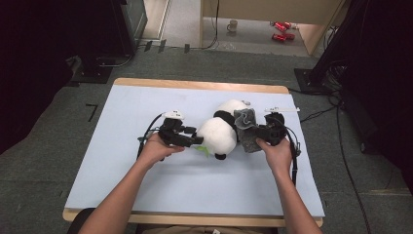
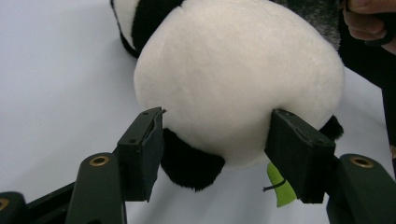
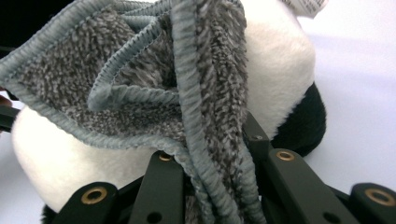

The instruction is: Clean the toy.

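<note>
High view: left tongs (image 1: 197, 141) spread around panda (image 1: 217, 135), right tongs (image 1: 253, 132) pinching grey cloth (image 1: 245, 127).

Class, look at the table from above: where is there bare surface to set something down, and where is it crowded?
Free: the near strip of the blue mat between the forearms, and its far-left corner. Crowded: mid-right, where the plush panda, grey cloth, left hand-held gripper and right hand-held gripper meet.

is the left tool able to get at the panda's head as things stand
Probably yes. The left tool is already at the panda, its open jaws on either side of the round white head with nothing between. The cloth sits on the far side, in the right tool.
</note>
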Demonstrator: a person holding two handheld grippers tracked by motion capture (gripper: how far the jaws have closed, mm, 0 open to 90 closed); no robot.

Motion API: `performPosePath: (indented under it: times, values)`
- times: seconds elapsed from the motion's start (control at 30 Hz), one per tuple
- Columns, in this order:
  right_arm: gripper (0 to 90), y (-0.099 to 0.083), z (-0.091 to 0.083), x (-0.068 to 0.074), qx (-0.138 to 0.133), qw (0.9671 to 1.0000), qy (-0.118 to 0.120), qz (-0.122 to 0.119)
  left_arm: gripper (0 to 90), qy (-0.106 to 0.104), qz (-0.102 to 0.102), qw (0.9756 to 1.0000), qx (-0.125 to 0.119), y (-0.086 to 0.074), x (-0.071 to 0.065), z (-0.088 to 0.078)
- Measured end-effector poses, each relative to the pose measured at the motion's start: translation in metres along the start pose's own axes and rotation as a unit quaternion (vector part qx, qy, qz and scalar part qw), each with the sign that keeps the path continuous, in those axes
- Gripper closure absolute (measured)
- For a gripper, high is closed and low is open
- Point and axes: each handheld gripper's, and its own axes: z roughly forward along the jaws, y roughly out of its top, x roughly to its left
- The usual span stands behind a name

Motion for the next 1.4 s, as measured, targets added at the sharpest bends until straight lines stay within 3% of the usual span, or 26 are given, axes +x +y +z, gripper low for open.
performPosePath:
  times: [0.17,0.33,0.37,0.5,0.67,0.83,0.97,1.1,1.13,1.23,1.4]
  values:
    - [76.9,-0.004,0.004,0.003,0.004,1.0,-0.001,0.0,35.7,-0.023,0.021,0.9994,0.014,0.0,-0.005,0.012]
    - [77.2,-0.006,0.01,0.009,0.001,1.0,0.005,-0.004,37.5,-0.032,0.007,0.9993,0.019,-0.001,-0.006,0.016]
    - [77.2,-0.006,0.011,0.011,0.001,1.0,0.004,-0.005,39.8,-0.032,0.001,0.9992,0.023,-0.002,-0.008,0.018]
    - [77.3,-0.006,0.014,0.016,-0.002,0.9999,-0.003,-0.012,56.9,-0.021,0.018,0.9989,0.038,0.0,-0.018,0.022]
    - [77.4,-0.004,0.015,0.018,-0.015,0.9998,0.013,-0.002,67.8,0.012,0.025,0.9989,0.037,0.002,-0.021,0.015]
    - [77.4,0.002,0.015,0.016,-0.03,0.9992,0.026,0.005,73.6,0.037,0.013,0.9992,0.005,0.002,-0.022,0.0]
    - [77.4,0.009,0.013,0.018,-0.041,0.9982,0.042,0.011,76.9,0.059,0.011,0.9979,-0.023,0.002,-0.022,-0.017]
    - [77.4,0.02,0.007,0.032,-0.062,0.9959,0.066,0.002,78.0,0.084,0.006,0.9954,-0.046,-0.001,-0.023,-0.037]
    - [77.4,0.022,0.006,0.037,-0.066,0.9953,0.07,-0.003,78.0,0.101,0.005,0.9935,-0.054,-0.002,-0.024,-0.042]
    - [77.4,0.029,0.004,0.053,-0.07,0.9935,0.088,-0.021,78.1,0.121,-0.004,0.99,-0.072,-0.006,-0.026,-0.054]
    - [77.4,0.03,0.01,0.079,-0.056,0.991,0.113,-0.047,77.3,0.115,-0.023,0.9914,-0.058,-0.014,-0.023,-0.052]
